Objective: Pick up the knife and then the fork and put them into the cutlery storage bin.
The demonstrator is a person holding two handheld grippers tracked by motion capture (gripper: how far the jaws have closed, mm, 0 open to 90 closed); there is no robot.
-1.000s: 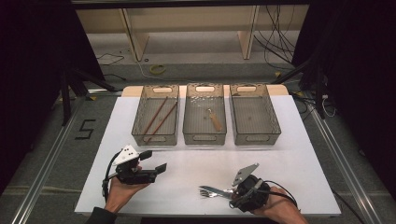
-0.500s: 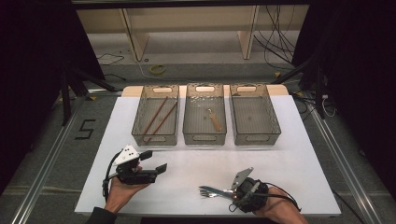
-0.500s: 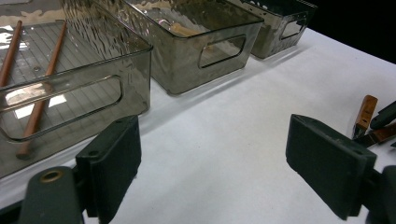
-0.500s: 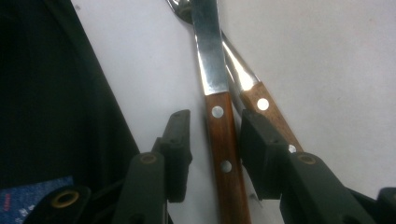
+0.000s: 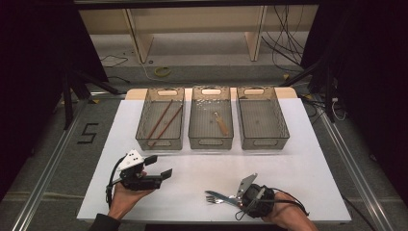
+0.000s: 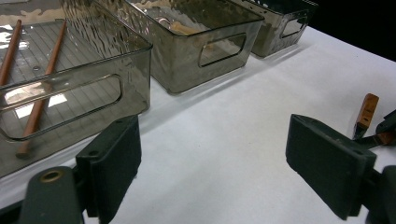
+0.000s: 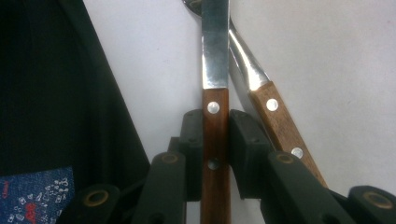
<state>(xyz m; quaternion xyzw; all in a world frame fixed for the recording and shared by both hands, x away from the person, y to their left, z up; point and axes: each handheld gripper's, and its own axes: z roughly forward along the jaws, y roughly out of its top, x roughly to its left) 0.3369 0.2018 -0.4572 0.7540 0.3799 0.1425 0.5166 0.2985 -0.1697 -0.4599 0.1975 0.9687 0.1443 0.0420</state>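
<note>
Both hand-held grippers are black. The left gripper [image 5: 153, 166] carries a pale grey three-cornered plate with dark dots on top, and a black cable loops from its rear; its jaws end in flat, matte rectangular pads. The right gripper [image 5: 234, 197] has a grey plate too, a trailing black cable, and brass-coloured pivot bushings on its jaw links.

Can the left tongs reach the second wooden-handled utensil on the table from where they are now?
Probably yes. The left tongs are open and hold nothing, with bare white table between them and the second utensil. But the right tongs, shut on the neighbouring knife, crowd it.
</note>
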